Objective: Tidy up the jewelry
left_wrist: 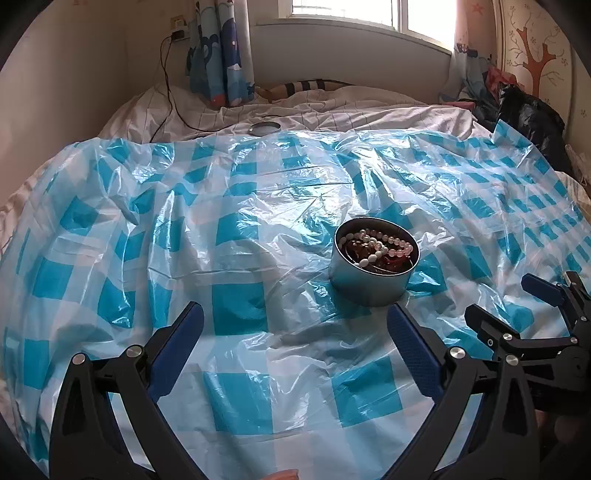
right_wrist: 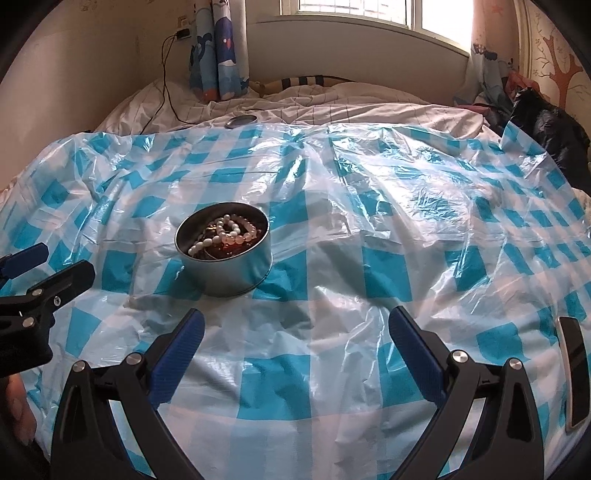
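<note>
A: Surface and room?

B: A bed (left_wrist: 332, 114) with a white gridded sheet, overlaid by a crinkled blue-and-white checked plastic sheet (left_wrist: 240, 258). A window (left_wrist: 369, 14) stands behind the head of the bed, a patterned blue curtain (left_wrist: 221, 55) hangs at its left, and a black cable (left_wrist: 168, 88) runs from a wall socket down onto the sheet. A tree decal (left_wrist: 535, 62) is on the right-hand wall, and a dark bag (left_wrist: 528, 110) and some clothes are piled below it.

A: Grippers?

B: Left gripper (left_wrist: 295, 332): blue-padded fingers spread wide, nothing between them, held over bare plastic. Right gripper (right_wrist: 295, 332): likewise spread wide and empty. Each shows at the edge of the other's view, and the two are side by side, apart.

A: The task's thing?

B: A round metal tin (left_wrist: 373, 284), open, stands upright on the plastic. Inside lies a strand of white pearl-like beads (left_wrist: 384, 242) on top of amber and reddish beaded pieces (left_wrist: 391, 264), tangled together. In the left wrist view the tin sits just beyond the gripper's right finger; in the right wrist view it is ahead and left of the gripper's left finger. Neither gripper touches it.

A: Other items?

B: A round lid (left_wrist: 264, 128), lying flat at the far edge of the plastic, well apart from the tin. A dark flat object with a pale rim (right_wrist: 576, 373) at the lower right of the right wrist view; I cannot tell what it is. Nothing lies between the grippers and the tin.
</note>
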A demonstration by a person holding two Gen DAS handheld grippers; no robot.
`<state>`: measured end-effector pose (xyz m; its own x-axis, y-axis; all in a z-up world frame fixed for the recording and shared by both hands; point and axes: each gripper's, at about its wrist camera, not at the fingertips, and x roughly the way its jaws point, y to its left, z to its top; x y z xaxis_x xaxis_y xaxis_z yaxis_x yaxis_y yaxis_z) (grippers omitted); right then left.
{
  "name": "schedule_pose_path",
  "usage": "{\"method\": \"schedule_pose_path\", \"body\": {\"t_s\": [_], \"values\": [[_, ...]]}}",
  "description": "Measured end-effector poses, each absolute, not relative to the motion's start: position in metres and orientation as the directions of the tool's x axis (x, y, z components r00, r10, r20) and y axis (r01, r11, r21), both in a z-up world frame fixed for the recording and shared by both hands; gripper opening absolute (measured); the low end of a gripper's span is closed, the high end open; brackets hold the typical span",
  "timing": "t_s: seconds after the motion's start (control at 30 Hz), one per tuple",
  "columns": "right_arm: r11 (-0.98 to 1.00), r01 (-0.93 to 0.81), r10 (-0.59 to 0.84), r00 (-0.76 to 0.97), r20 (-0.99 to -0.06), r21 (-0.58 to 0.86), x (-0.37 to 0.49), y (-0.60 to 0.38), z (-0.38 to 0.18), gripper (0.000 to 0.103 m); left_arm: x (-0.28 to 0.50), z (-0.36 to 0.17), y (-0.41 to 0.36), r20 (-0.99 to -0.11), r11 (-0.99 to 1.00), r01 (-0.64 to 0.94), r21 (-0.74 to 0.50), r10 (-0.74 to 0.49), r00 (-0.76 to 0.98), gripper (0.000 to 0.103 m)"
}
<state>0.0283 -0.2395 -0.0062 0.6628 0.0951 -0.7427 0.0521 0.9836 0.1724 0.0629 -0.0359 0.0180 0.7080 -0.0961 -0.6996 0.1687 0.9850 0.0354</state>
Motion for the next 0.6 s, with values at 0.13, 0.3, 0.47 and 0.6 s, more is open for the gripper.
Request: {"method": "schedule_pose_path", "body": {"t_s": [0.13,0.3,0.47,0.6], "values": [[0.982,0.045,0.107,0.661,-0.743,0.181,0.0286,-0.2380,-0.0065,0.096,0.0632,0.0175,-0.0354,-0.701,0.985,0.167,0.036,-0.094,0.707,0.095],[0.981,0.041,0.117,0.657,-0.745,0.190,0.0288,-0.2363,-0.0073,0.096,0.0633,0.0173,-0.0354,-0.701,0.985,0.167,0.036,-0.094,0.707,0.095],[0.981,0.041,0.117,0.657,-0.745,0.191,0.0289,-0.2361,-0.0075,0.096,0.0633,0.0173,-0.0359,-0.701,0.985,0.168,0.036,-0.095,0.707,0.095],[0.980,0.042,0.118,0.656,-0.746,0.192,0.0288,-0.2359,-0.0075,0.096,0.0633,0.0165,-0.0352,-0.702,0.985,0.170,0.039,-0.094,0.706,0.095]]}}
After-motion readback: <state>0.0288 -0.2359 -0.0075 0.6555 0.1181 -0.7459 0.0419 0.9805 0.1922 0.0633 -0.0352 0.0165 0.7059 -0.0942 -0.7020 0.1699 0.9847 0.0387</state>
